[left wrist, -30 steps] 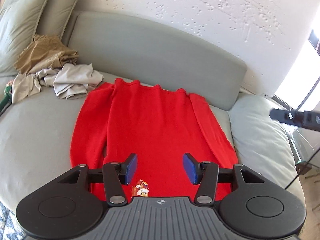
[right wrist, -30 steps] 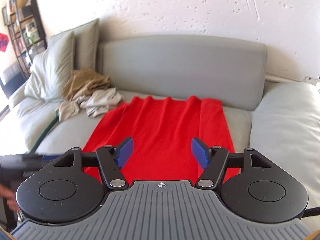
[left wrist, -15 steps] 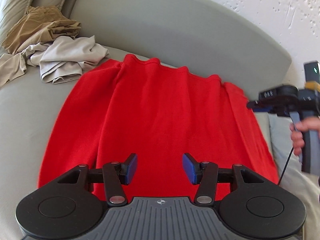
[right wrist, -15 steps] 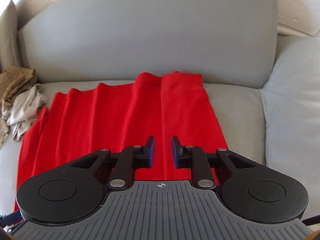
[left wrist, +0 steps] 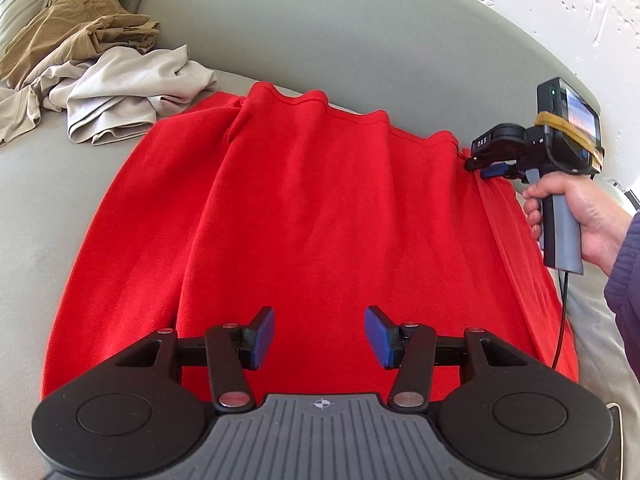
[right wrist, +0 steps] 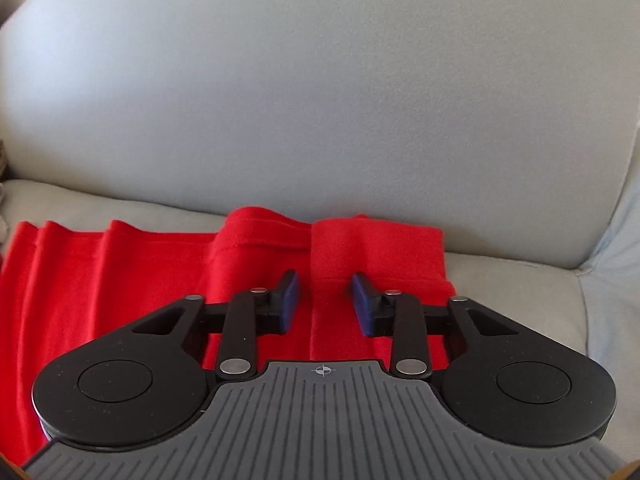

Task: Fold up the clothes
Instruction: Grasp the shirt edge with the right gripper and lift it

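A red garment lies spread flat on the grey sofa seat, its far edge rippled against the backrest. My left gripper is open and empty, hovering over the near middle of the garment. My right gripper is open, low over the garment's far right corner, where a folded-in sleeve strip lies. It also shows in the left wrist view, held by a hand at that corner.
A pile of beige and tan clothes lies on the seat at the far left. The sofa backrest rises right behind the garment. A pale cushion sits at the right.
Both grippers moved forward over the garment. The right gripper narrowed half a second ago and has opened again, now close to the far right corner.
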Motion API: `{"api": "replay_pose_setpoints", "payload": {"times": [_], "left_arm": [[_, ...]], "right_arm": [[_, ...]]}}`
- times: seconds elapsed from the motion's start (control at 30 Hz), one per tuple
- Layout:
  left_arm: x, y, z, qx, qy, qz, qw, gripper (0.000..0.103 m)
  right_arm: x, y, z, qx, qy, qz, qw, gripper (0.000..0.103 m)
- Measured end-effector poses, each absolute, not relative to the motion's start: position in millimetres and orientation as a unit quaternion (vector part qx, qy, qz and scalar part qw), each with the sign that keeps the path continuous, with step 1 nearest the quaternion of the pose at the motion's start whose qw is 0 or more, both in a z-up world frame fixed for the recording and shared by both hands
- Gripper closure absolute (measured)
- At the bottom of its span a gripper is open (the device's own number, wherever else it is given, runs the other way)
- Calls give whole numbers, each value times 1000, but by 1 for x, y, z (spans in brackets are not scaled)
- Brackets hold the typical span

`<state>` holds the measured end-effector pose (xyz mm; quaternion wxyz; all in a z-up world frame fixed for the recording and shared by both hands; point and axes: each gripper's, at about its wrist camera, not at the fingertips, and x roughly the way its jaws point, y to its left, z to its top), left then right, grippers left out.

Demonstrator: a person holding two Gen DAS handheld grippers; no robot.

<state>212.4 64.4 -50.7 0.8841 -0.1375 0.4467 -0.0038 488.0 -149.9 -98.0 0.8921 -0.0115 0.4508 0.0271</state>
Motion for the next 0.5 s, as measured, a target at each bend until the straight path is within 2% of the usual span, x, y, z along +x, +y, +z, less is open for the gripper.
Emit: {"api": "replay_pose_setpoints", "payload": {"times": [0.1, 0.17, 0.5], "left_arm": [[208, 61, -44, -130, 442, -6, 888, 54], [204, 59, -39, -126, 438, -7, 890, 54], [163, 27, 19, -114, 400, -50, 908, 54]], "right_arm": [[484, -164, -86, 37, 440, 16, 897, 93], [477, -176, -73, 60, 425, 8, 903, 95], [398, -266, 14, 121, 356, -25, 926, 97]]}}
